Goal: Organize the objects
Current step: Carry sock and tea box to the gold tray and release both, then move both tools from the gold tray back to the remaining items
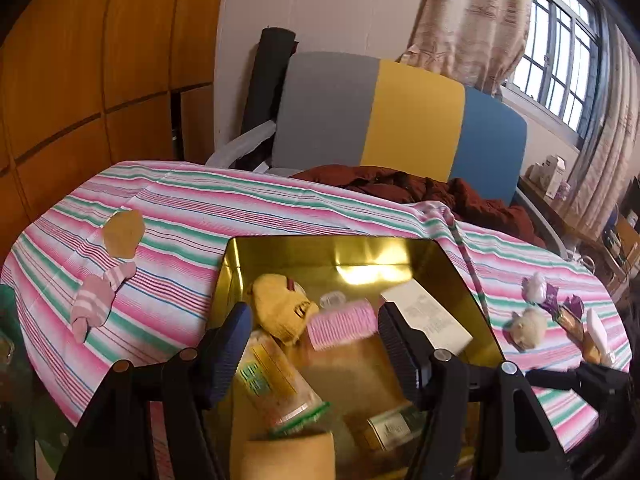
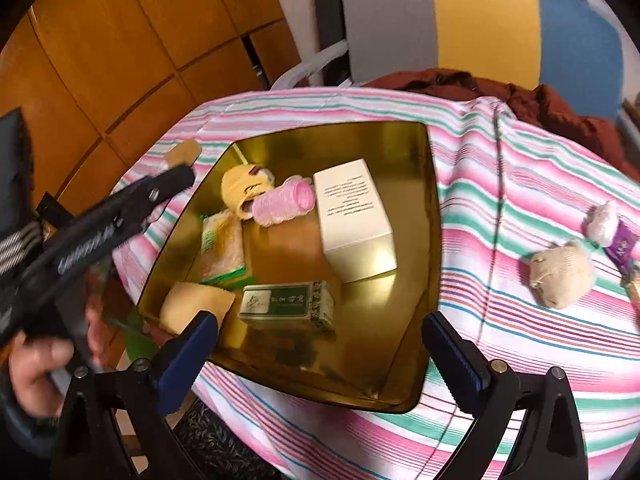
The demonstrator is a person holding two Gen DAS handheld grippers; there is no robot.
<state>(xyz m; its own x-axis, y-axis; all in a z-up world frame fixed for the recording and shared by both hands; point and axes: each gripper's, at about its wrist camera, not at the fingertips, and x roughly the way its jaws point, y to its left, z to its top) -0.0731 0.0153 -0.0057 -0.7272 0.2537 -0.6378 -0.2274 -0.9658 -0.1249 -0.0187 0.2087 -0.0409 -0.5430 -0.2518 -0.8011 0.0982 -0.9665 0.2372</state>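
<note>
A gold tin (image 1: 460, 272) (image 2: 432, 240) stands on the striped tablecloth. Inside lie a yellow sock (image 1: 280, 308) (image 2: 240, 188), a pink roll (image 1: 342, 324) (image 2: 284, 200), a white box (image 1: 432, 316) (image 2: 352, 216), a green box (image 1: 396, 424) (image 2: 288, 304), a green-labelled bottle (image 1: 276, 384) (image 2: 222, 246) and a tan piece (image 2: 196, 308). My left gripper (image 1: 316, 340) (image 2: 180, 178) hangs open above the tin's left side, holding nothing. My right gripper (image 2: 324, 344) is open and empty over the tin's near edge.
On the cloth left of the tin lie a pink striped sock (image 1: 96, 304) and a tan patch (image 1: 122, 234). To the right are a beige sock ball (image 2: 560, 276), a white ball (image 2: 604, 220) and a purple wrapper (image 2: 620, 246). Behind stands a grey-yellow-blue chair (image 1: 412, 116) with a brown garment (image 1: 440, 192).
</note>
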